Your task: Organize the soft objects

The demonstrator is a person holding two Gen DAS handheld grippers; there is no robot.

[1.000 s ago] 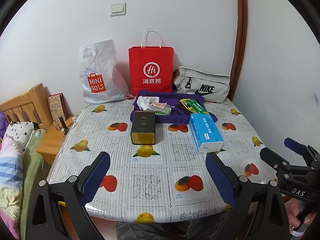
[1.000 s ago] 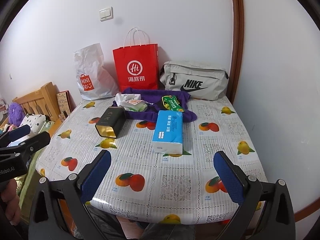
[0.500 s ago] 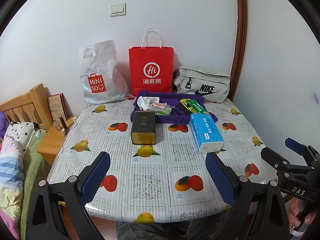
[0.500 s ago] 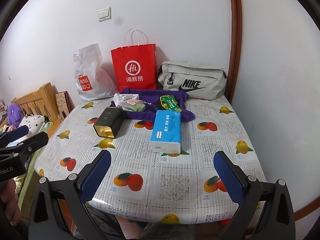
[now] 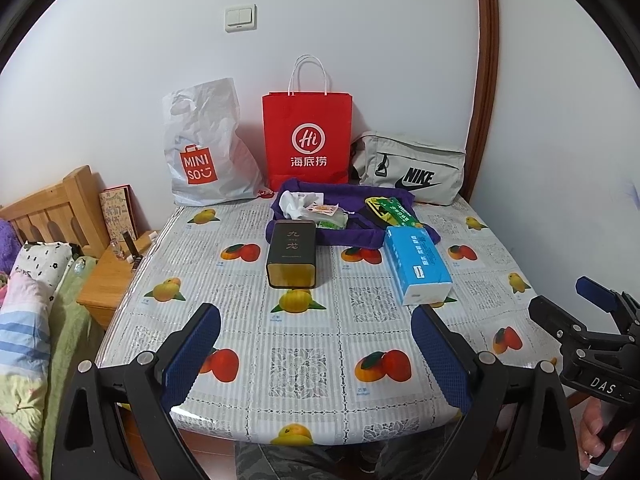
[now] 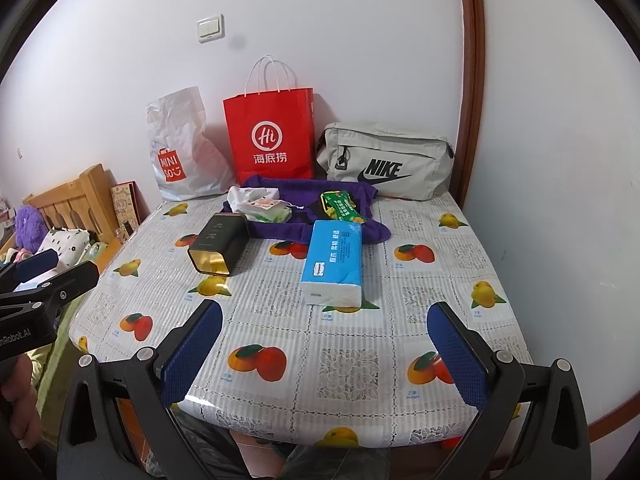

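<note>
Two hand-held grippers hover at the near edge of a table (image 5: pixel 320 364) of soft goods, both with fingers spread wide and holding nothing.

From left to right: the left gripper (image 5: pixel 316 354); a dark tin (image 5: pixel 291 254) lying on its side; a purple cloth (image 5: pixel 352 216) near the back, loosely heaped with white tissue and small packets (image 5: pixel 316 214) and a green packet (image 5: pixel 394 210); a blue tissue pack (image 5: pixel 418 264) touching the cloth's edge; the right gripper (image 6: pixel 324 354). Likely risks: pinching the limp cloth could drag or spill the packets on it, the tissue pack may squash or slip, and the tin could be knocked.
</note>
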